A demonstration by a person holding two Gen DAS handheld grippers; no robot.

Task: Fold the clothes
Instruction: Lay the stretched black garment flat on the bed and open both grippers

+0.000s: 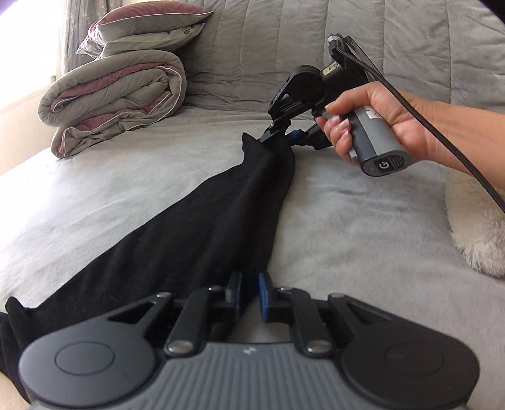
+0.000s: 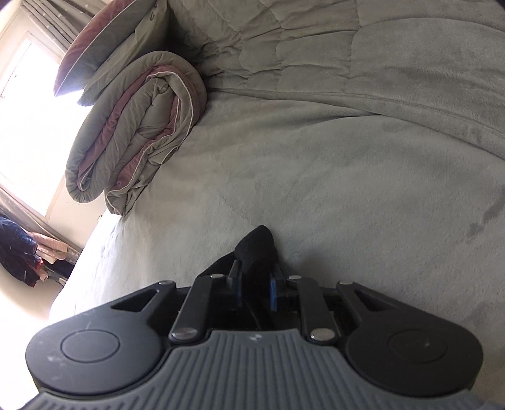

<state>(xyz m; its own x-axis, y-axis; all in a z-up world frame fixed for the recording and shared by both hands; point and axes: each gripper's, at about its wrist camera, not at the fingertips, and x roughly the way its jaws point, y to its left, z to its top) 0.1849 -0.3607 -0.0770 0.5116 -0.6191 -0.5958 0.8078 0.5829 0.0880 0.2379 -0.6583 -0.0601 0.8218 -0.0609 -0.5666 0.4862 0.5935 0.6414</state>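
A long black garment [image 1: 189, 227] lies stretched across the grey bed cover [image 1: 347, 236], running from the near left to the middle. My left gripper [image 1: 250, 293] is shut on its near end, with the dark cloth pinched between the blue pads. A hand [image 1: 378, 120] holds my right gripper [image 1: 277, 134], which is shut on the garment's far end, just above the bed. In the right wrist view a bunch of the black garment [image 2: 255, 246] sticks out from between the pads of the right gripper [image 2: 255, 288].
A folded grey and pink duvet [image 1: 116, 107] with a pillow [image 1: 139, 28] on top sits at the bed's far left, near a bright window. A white fluffy item [image 1: 473, 227] lies at the right edge. Clothes [image 2: 19, 252] hang beyond the bed's left side.
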